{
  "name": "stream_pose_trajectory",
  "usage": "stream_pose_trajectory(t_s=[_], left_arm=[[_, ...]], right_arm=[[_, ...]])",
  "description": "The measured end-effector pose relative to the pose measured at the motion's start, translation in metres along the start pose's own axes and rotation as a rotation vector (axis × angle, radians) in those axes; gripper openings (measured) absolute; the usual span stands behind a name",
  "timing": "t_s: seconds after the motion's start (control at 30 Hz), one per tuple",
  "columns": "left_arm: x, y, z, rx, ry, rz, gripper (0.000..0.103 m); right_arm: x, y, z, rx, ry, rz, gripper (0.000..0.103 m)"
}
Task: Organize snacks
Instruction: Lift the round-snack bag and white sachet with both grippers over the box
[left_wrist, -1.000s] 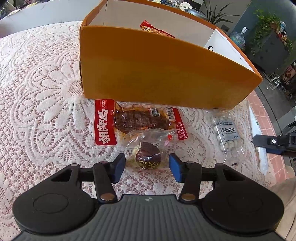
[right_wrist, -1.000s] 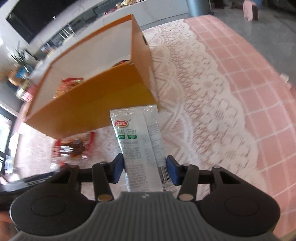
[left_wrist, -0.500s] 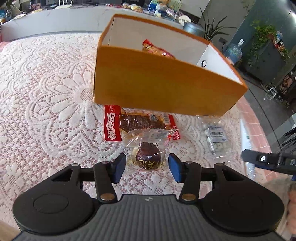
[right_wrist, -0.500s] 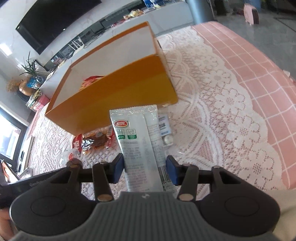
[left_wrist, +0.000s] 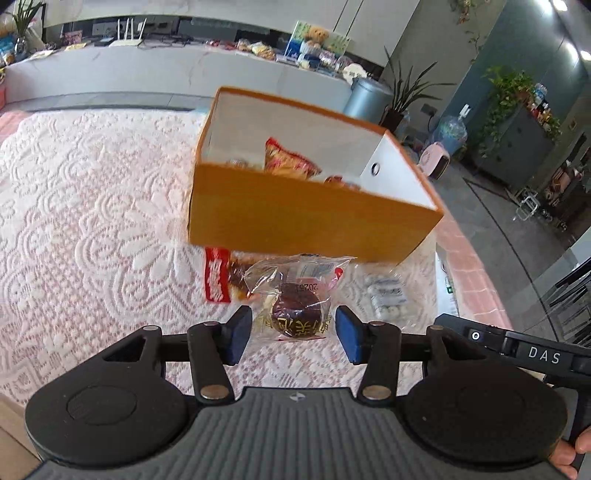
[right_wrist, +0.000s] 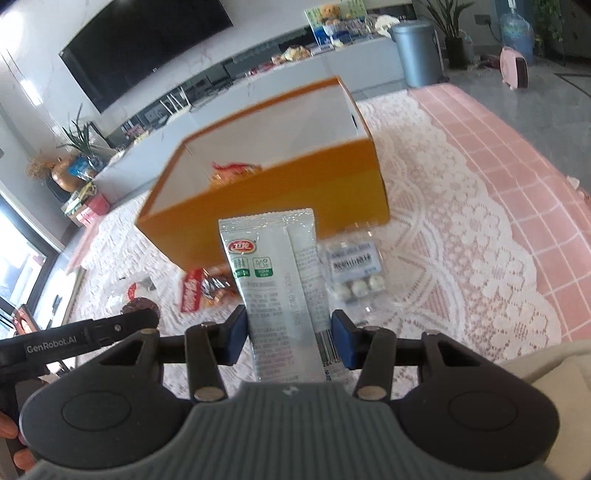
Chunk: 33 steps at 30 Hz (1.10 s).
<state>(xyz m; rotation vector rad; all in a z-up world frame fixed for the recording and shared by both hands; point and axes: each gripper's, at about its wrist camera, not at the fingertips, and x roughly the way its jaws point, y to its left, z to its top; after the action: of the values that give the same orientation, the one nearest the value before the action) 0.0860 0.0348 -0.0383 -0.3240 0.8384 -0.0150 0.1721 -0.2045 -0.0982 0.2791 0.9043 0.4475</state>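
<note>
White sachet lengthwise toward orange box, pinched by right claw, left claw pinching egg packet.

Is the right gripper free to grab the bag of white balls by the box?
Probably not: the right gripper is shut on the white packet, so the bag of white balls must wait.
</note>
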Motion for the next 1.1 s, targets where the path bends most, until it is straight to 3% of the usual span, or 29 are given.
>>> stream_pose_trajectory(t_s=[0.5,0.93,1.1], left_arm=[[-0.004,-0.025,0.076,0.082,-0.135,-0.019,0.056],[0.041,-0.036,0.125,0.14,-0.173,0.016,0.056],[0.061,-0.031,0.131,0.157,-0.173,0.044,0.056]], right_arm=[[-0.007,0.045,0.073,-0.141,-0.1,-0.002,0.047],[0.038,0.055,0.138,-0.217,-0.169,-0.088,0.047],[0.067,0.054,0.156,-0.237,-0.156,-0.125,0.047]])
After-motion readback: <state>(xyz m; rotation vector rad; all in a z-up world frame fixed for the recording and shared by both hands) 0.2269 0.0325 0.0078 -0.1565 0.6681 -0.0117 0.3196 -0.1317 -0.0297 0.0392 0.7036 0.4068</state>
